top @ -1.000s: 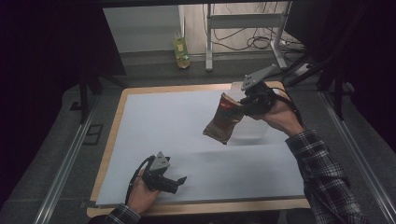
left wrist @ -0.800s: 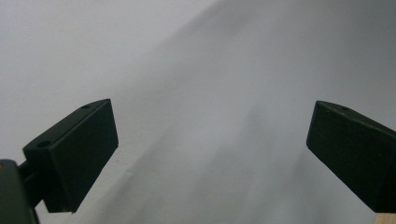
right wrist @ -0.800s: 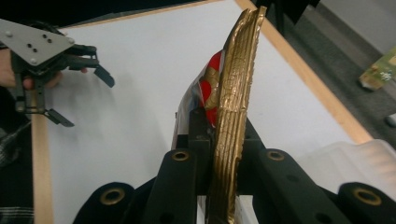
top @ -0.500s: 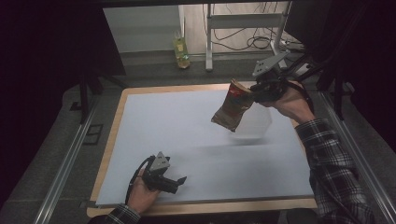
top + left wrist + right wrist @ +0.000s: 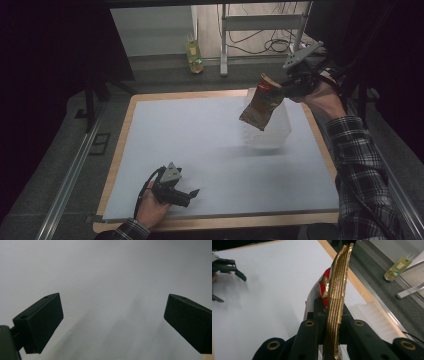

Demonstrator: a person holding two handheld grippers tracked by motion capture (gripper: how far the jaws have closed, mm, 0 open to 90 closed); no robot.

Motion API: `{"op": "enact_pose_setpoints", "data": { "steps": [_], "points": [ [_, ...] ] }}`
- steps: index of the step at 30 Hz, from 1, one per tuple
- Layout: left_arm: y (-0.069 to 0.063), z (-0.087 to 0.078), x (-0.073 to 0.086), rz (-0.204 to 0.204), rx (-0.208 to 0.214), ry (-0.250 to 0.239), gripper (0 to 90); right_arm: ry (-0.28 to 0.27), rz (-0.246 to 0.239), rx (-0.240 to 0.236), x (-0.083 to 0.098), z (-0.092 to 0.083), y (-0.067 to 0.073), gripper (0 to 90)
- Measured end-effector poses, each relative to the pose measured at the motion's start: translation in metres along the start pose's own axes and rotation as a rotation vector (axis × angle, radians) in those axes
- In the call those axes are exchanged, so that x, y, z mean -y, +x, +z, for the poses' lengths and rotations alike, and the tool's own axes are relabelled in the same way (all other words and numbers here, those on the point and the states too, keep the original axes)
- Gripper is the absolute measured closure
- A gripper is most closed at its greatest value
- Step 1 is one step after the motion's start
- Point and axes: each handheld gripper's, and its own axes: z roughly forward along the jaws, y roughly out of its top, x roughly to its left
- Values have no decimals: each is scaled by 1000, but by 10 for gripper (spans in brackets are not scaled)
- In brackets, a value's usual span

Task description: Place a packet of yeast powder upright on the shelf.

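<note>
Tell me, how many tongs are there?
2. The left tongs rest near the table's front edge, open. The right tongs are raised at the far right, pinching a snack bag.

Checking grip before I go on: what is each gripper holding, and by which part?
The right gripper pinches the brown snack bag by its crimped top seal; the left gripper is open, holding nothing.

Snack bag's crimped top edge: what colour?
Gold on the snack bag, clearest in the right gripper view.

Snack bag above clear bin, table far right; left tool near front-left edge.
</note>
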Motion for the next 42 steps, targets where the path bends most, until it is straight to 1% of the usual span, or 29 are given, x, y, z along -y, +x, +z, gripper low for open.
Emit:
{"op": "enact_pose_setpoints", "data": {
  "steps": [3, 6, 9, 11, 12, 15, 18, 23, 24, 26, 29, 31, 32, 35, 36, 37, 38, 39, 42],
  "points": [
    [-2, -1, -1, 9, 3, -16, 26, 11, -8, 9, 4, -1, -8, 829],
    [-2, -1, -1, 15, 4, -13, 26, 19, -9, 15, 7, -1, -14, 829],
    [-2, 0, -1, 10, 3, -8, 26, 19, -25, 22, 13, -1, -24, 831],
    [-1, -1, -1, 12, 3, -9, 26, 17, -29, 23, 15, -2, -26, 831],
    [-1, -1, 0, 9, 0, -11, 27, 14, -37, 32, 18, -2, -31, 831],
    [-1, -1, 0, 10, 1, -7, 26, 13, -55, 44, 22, -1, -36, 831],
    [-1, -1, 0, 15, -1, -3, 26, 15, -77, 33, 27, 1, -43, 831],
    [0, -1, 0, 10, 3, -3, 26, 39, -94, 38, 32, 6, -49, 831],
    [0, -1, 0, 10, 2, -2, 26, 43, -107, 39, 33, 7, -51, 831],
    [0, -1, 0, 12, 3, 0, 27, 50, -127, 29, 37, 10, -54, 830],
    [0, -1, 0, 10, 4, 0, 27, 51, -156, 16, 41, 15, -55, 830],
    [0, -1, 0, 5, 3, -1, 27, 53, -163, 10, 42, 16, -56, 829],
    [0, -1, 0, 9, 4, 2, 27, 59, -174, -4, 43, 20, -55, 829],
    [0, -1, 0, 10, 3, 2, 27, 51, -190, -38, 45, 24, -54, 829],
    [0, -1, 0, 10, 4, 2, 27, 49, -193, -49, 46, 25, -54, 827],
    [0, -1, 0, 10, 4, 2, 27, 49, -193, -49, 46, 25, -54, 827],
    [0, -1, 0, 10, 4, 4, 28, 51, -186, -83, 46, 27, -54, 824],
    [0, -1, 0, 8, 5, 3, 28, 57, -187, -93, 47, 28, -54, 824],
    [-1, 0, 0, 7, 5, 1, 28, 58, -178, -104, 48, 30, -55, 823]
  ]
}}
